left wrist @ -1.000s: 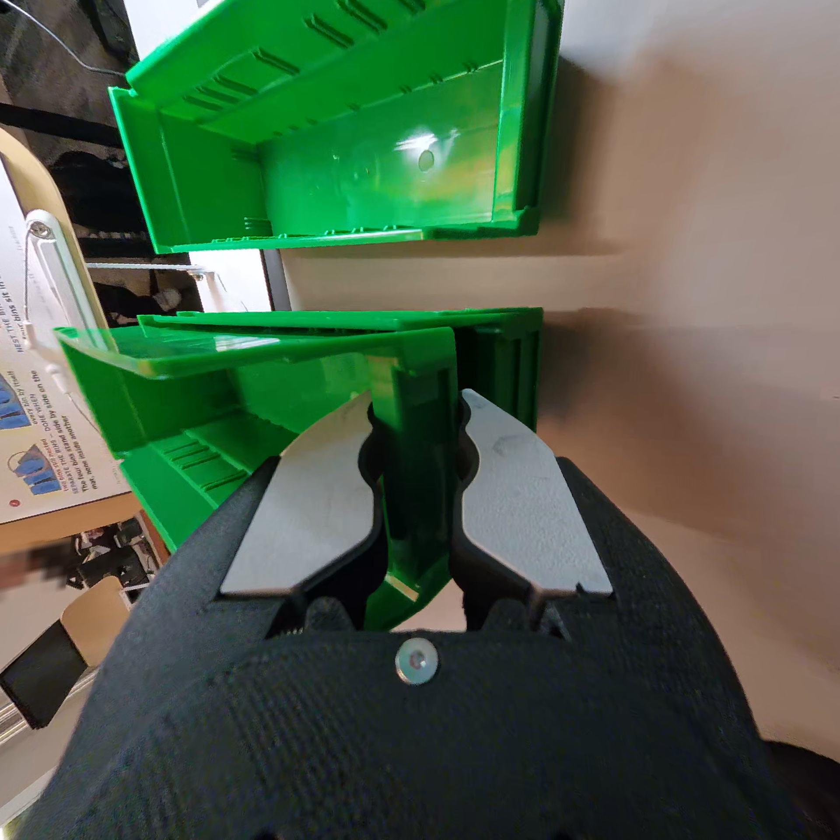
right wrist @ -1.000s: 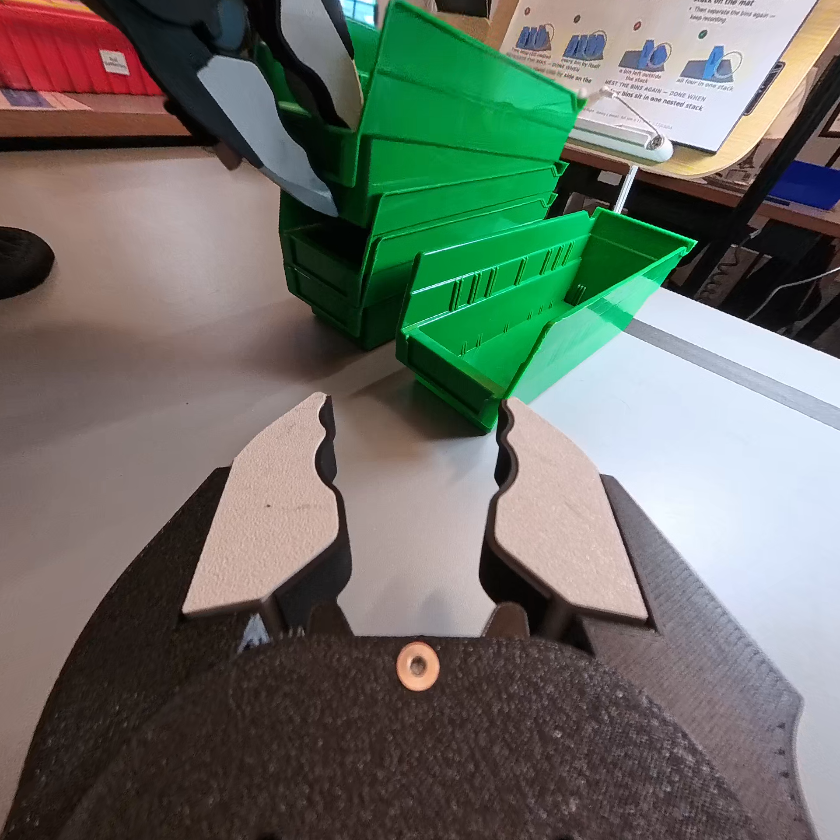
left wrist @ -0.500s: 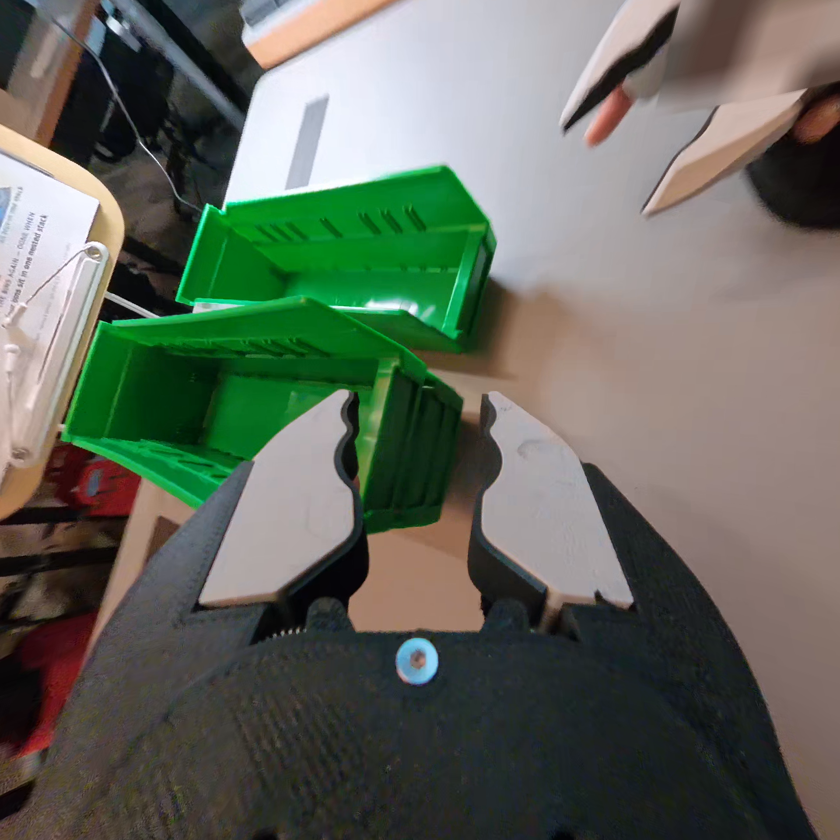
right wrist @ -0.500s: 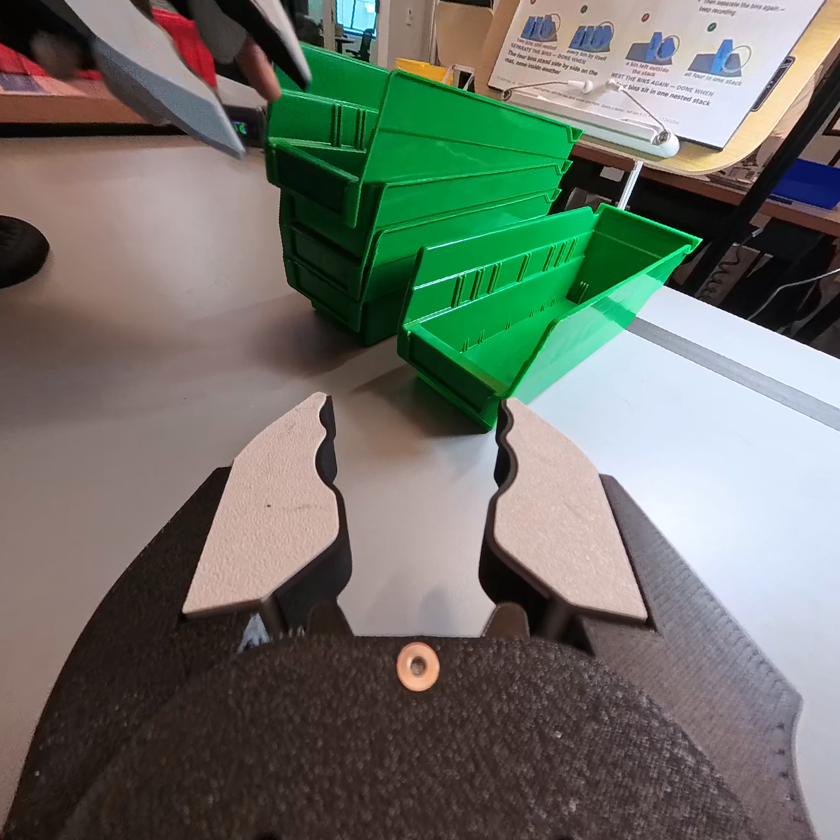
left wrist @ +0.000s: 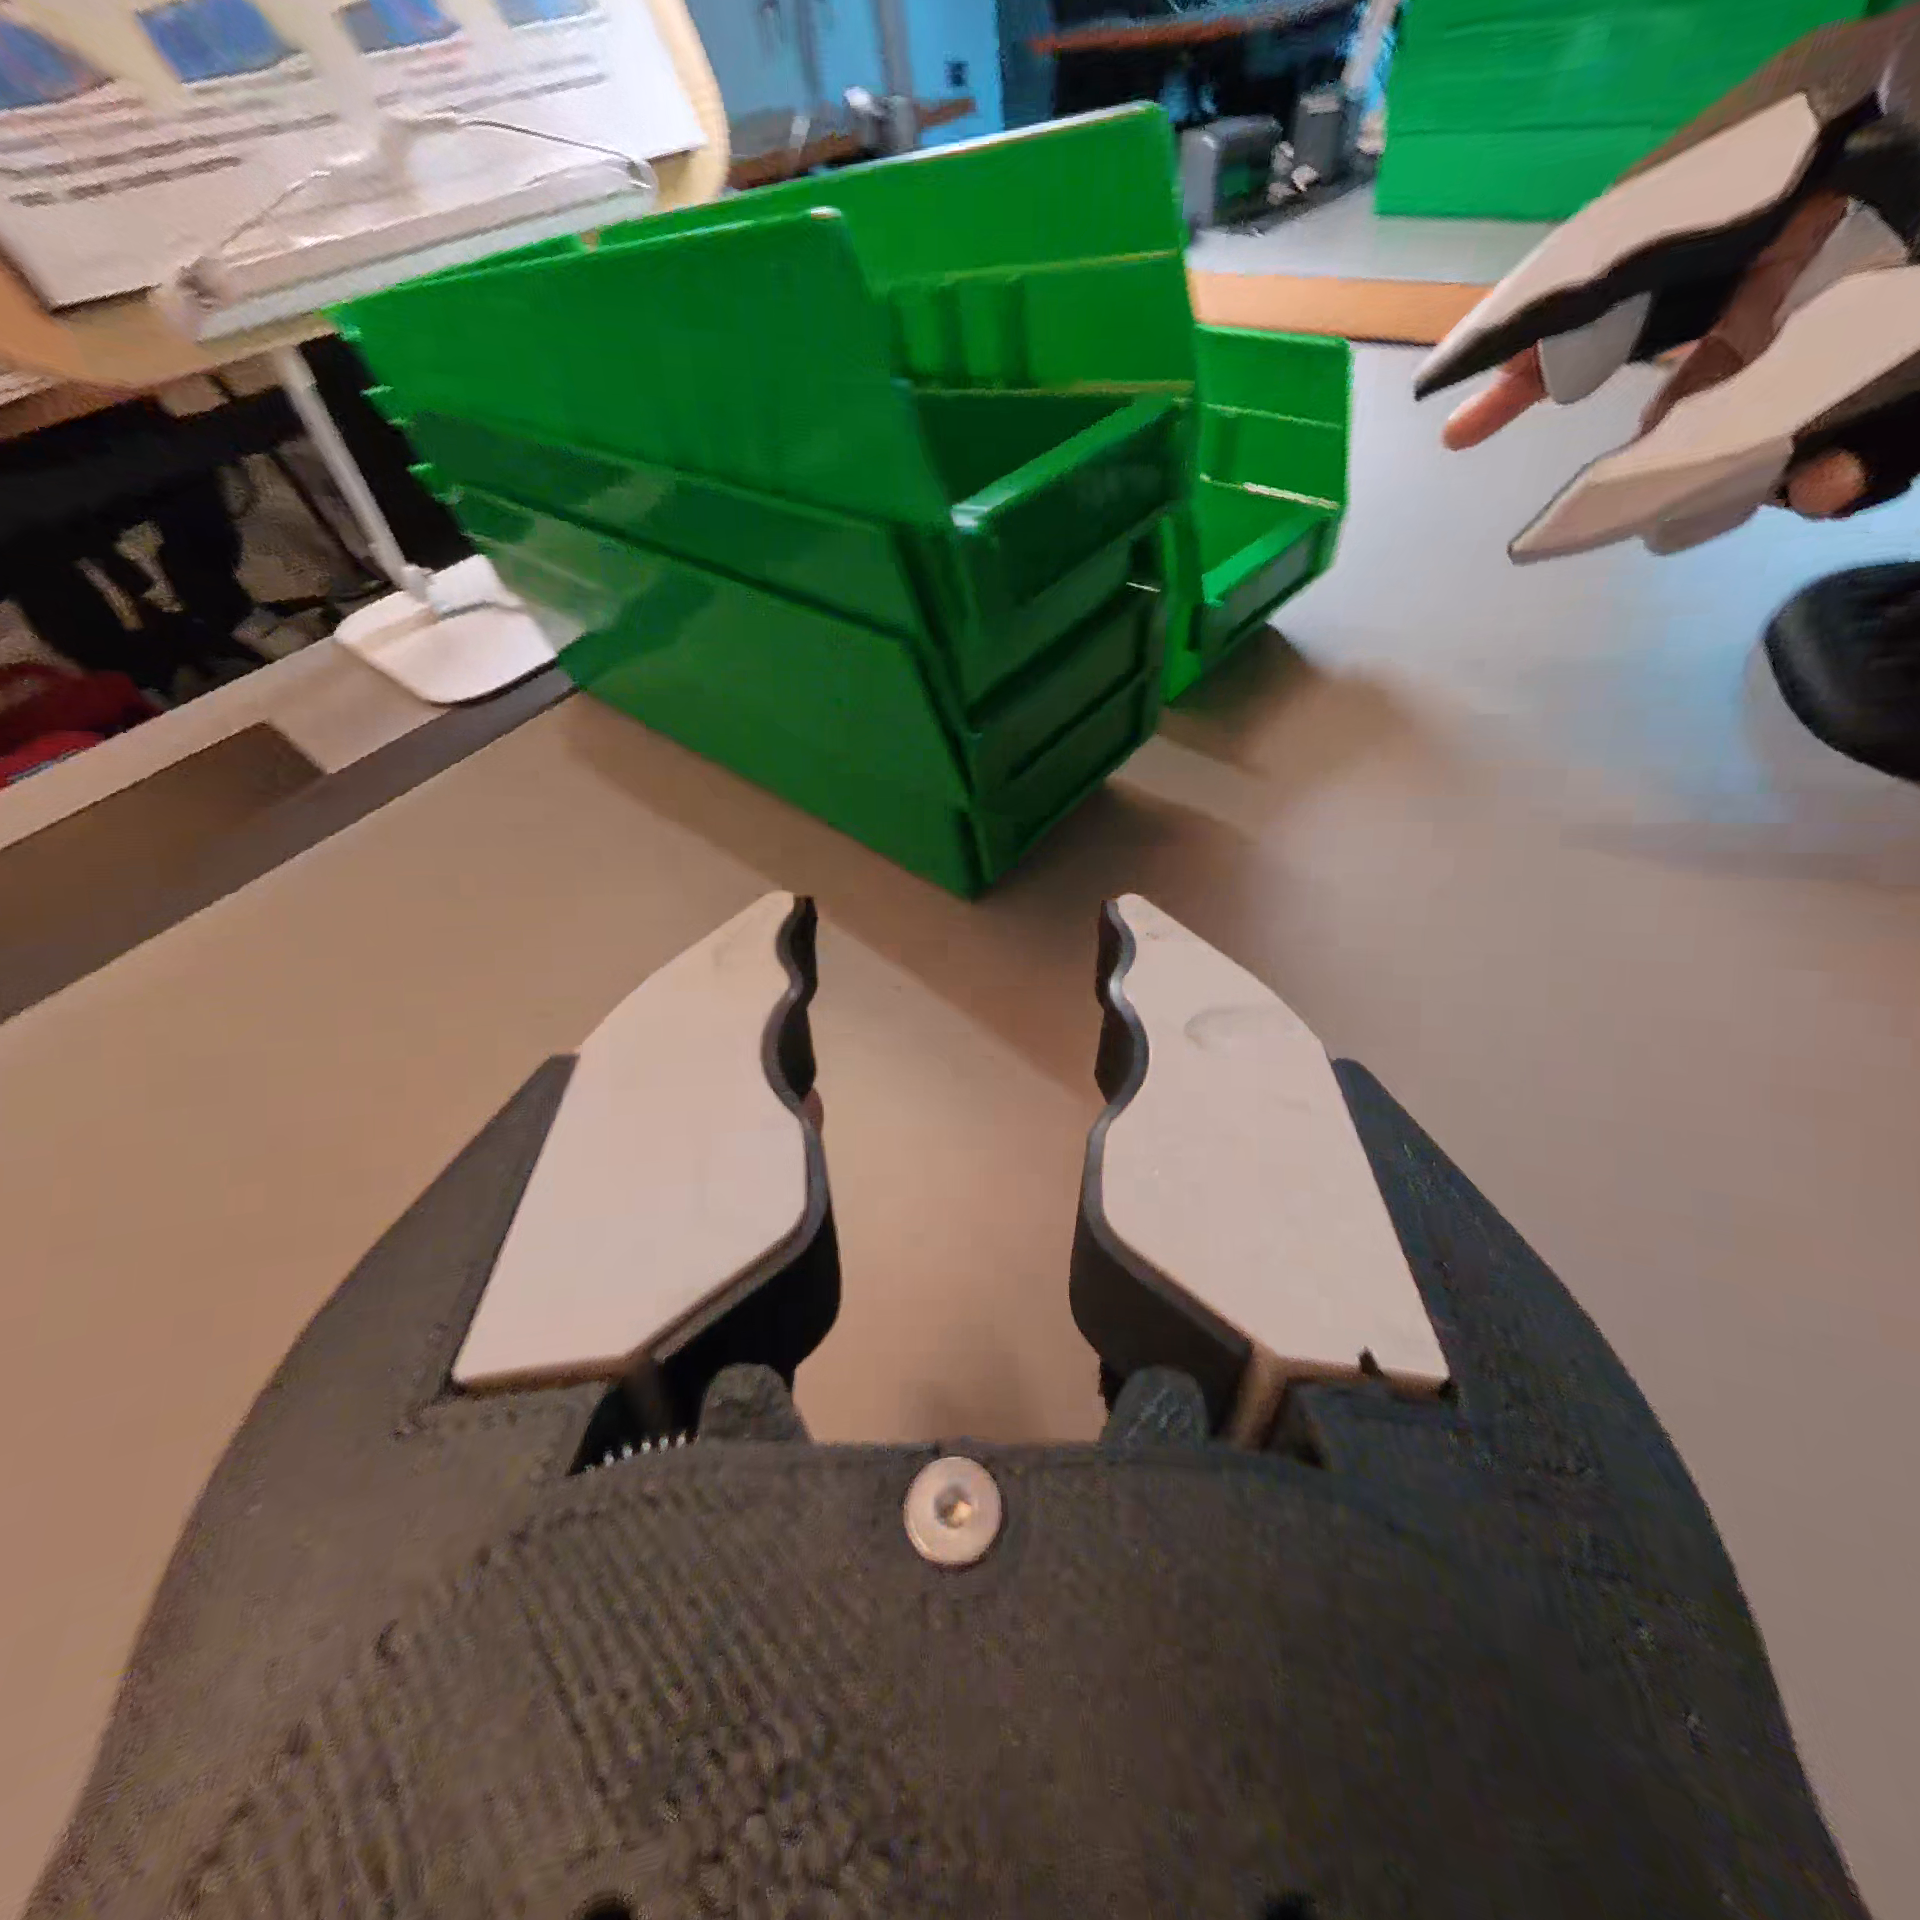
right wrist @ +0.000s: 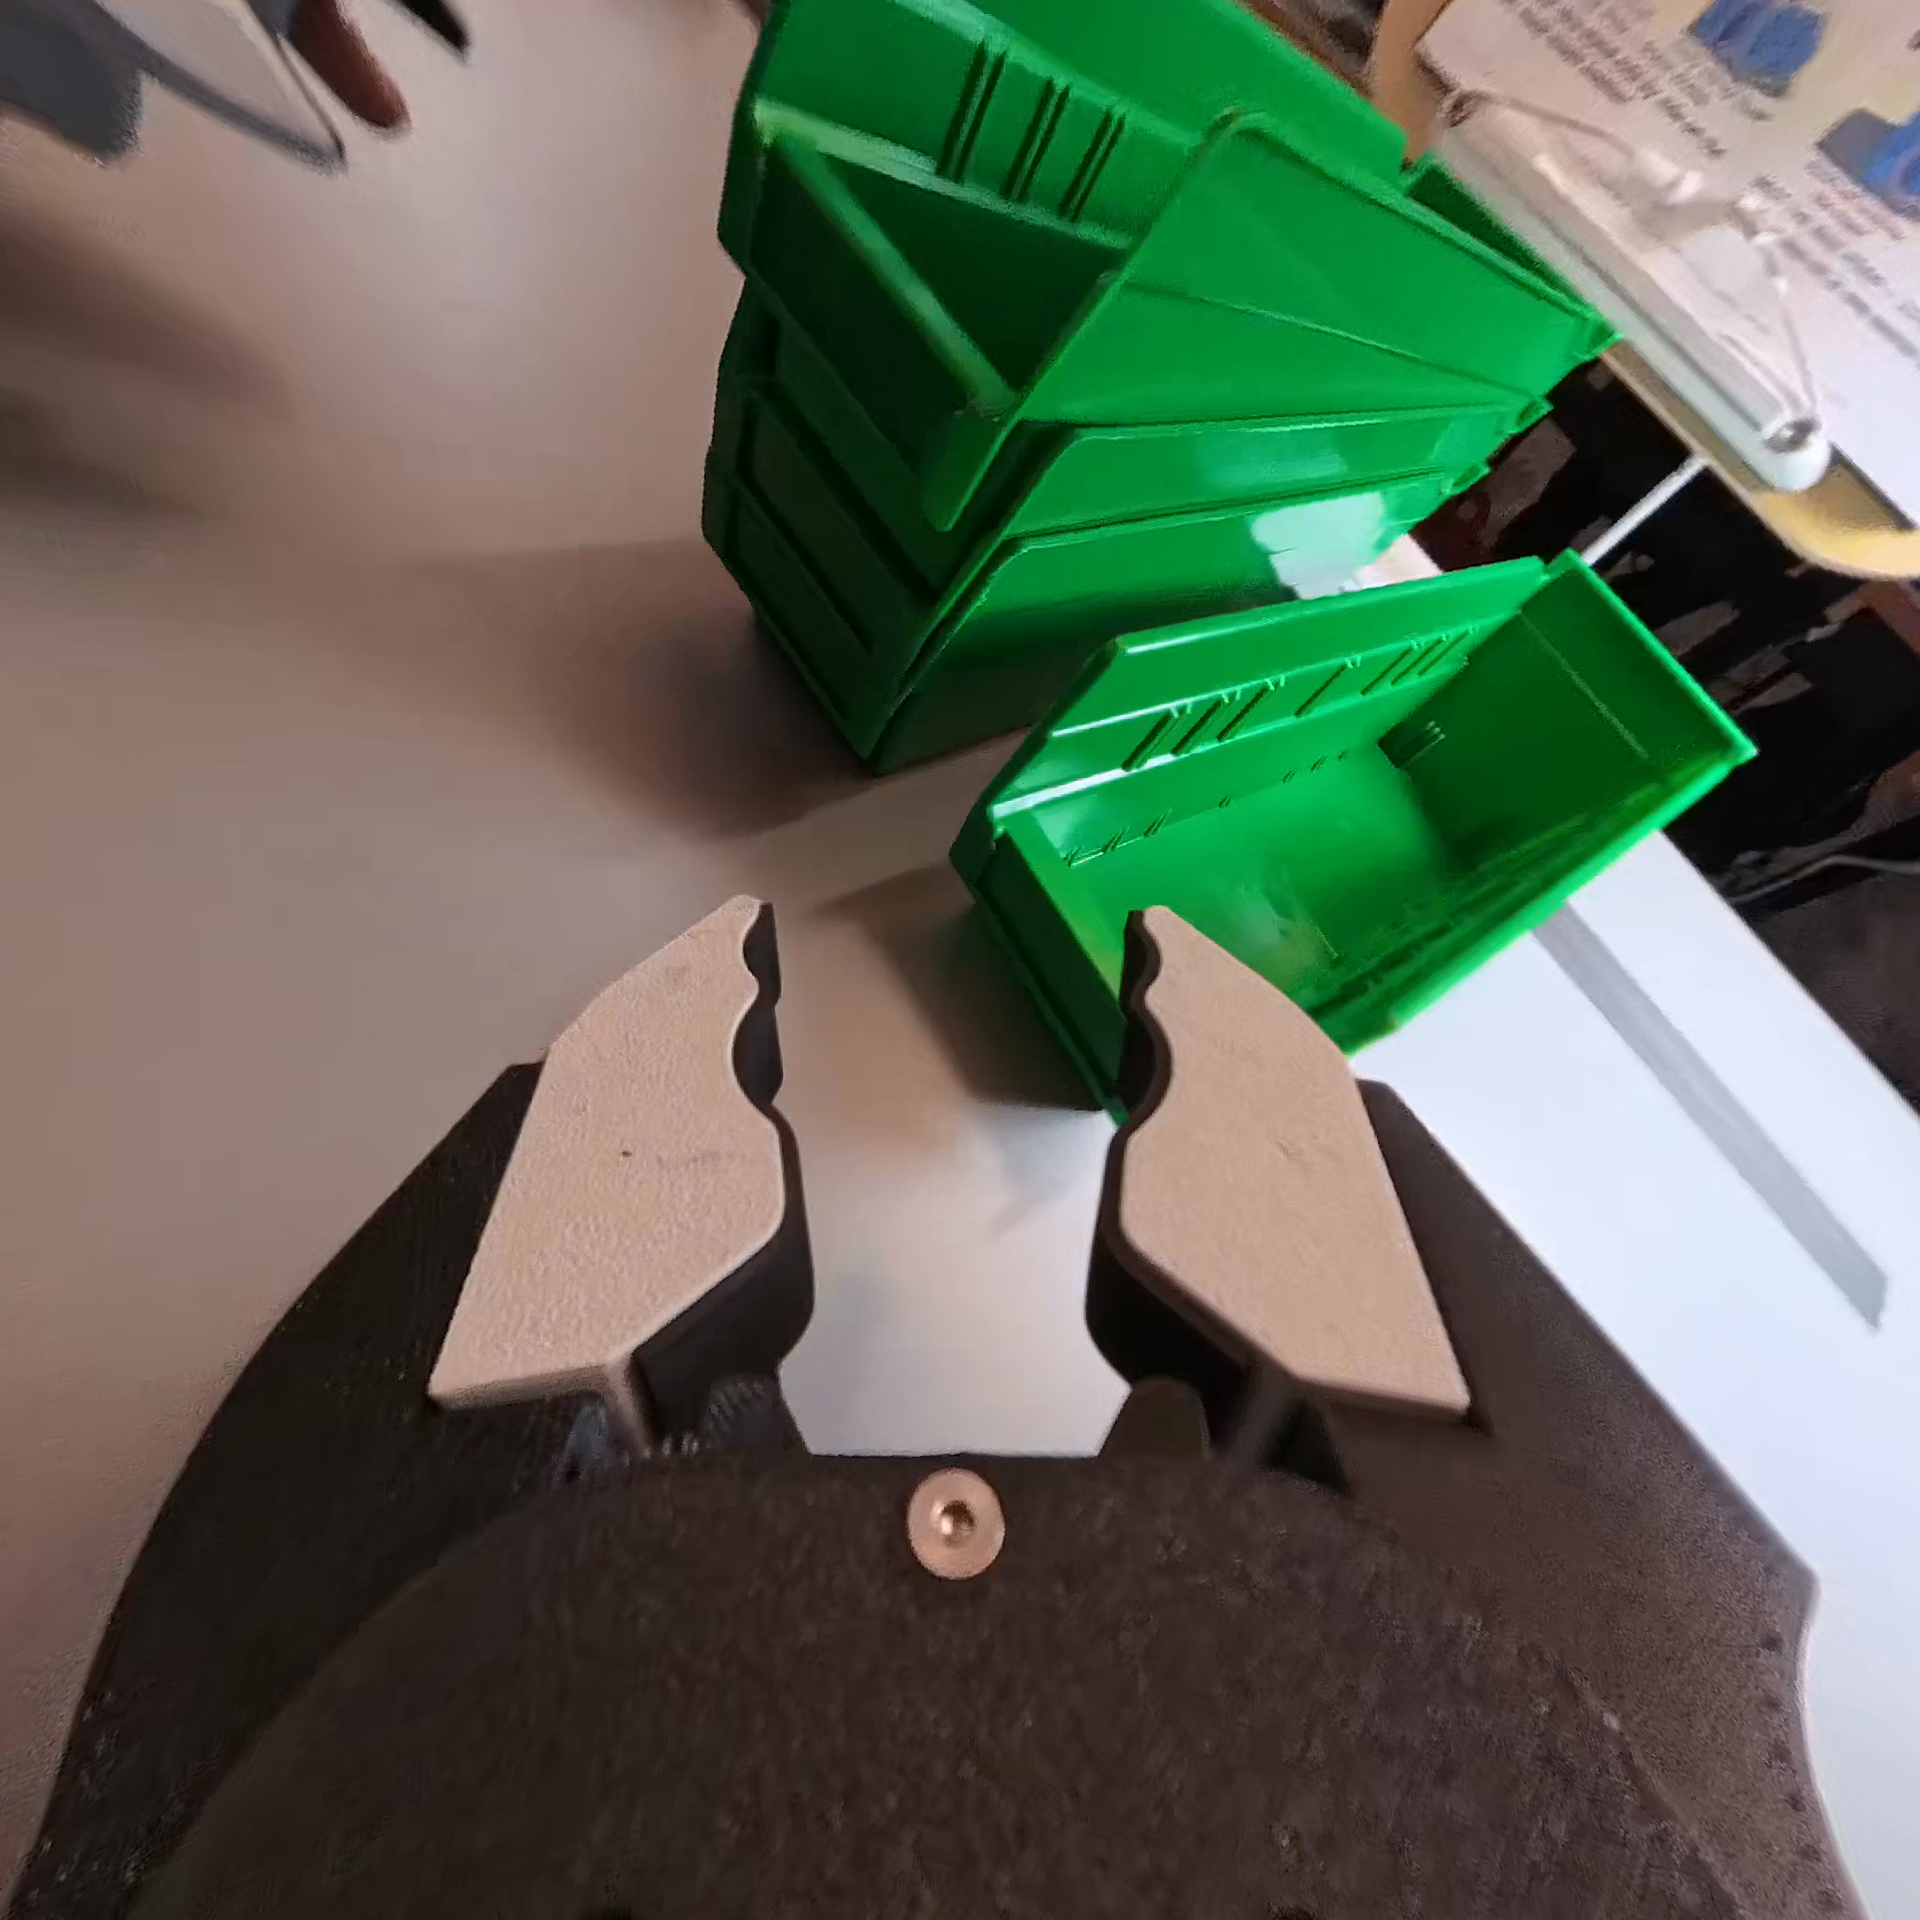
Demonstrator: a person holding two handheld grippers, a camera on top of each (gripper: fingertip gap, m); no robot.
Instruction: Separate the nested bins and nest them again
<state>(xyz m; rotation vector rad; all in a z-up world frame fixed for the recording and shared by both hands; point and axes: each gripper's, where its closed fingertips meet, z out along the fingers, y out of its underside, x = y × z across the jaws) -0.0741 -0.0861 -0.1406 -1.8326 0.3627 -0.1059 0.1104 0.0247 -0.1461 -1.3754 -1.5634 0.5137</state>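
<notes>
A stack of nested green bins (left wrist: 790,582) stands on the table, its top bin tilted up at the back; it also shows in the right wrist view (right wrist: 1049,436). A single green bin (right wrist: 1351,821) sits alone beside the stack, seen behind it in the left wrist view (left wrist: 1262,488). My left gripper (left wrist: 956,914) is open and empty, low over the table in front of the stack. My right gripper (right wrist: 945,914) is open and empty, close to the single bin's front corner. It also shows at the upper right of the left wrist view (left wrist: 1662,343).
The grey table (left wrist: 1455,1039) stretches all around the bins. An instruction board on a white stand (left wrist: 343,197) sits behind the stack at the table's far edge. A dark round object (left wrist: 1849,665) lies at the right. A grey stripe (right wrist: 1704,1122) crosses the table's white part.
My left gripper let go of the top bin's front wall, opened and drew back to the table in front of the stack. My right gripper moved closer to the single bin.
</notes>
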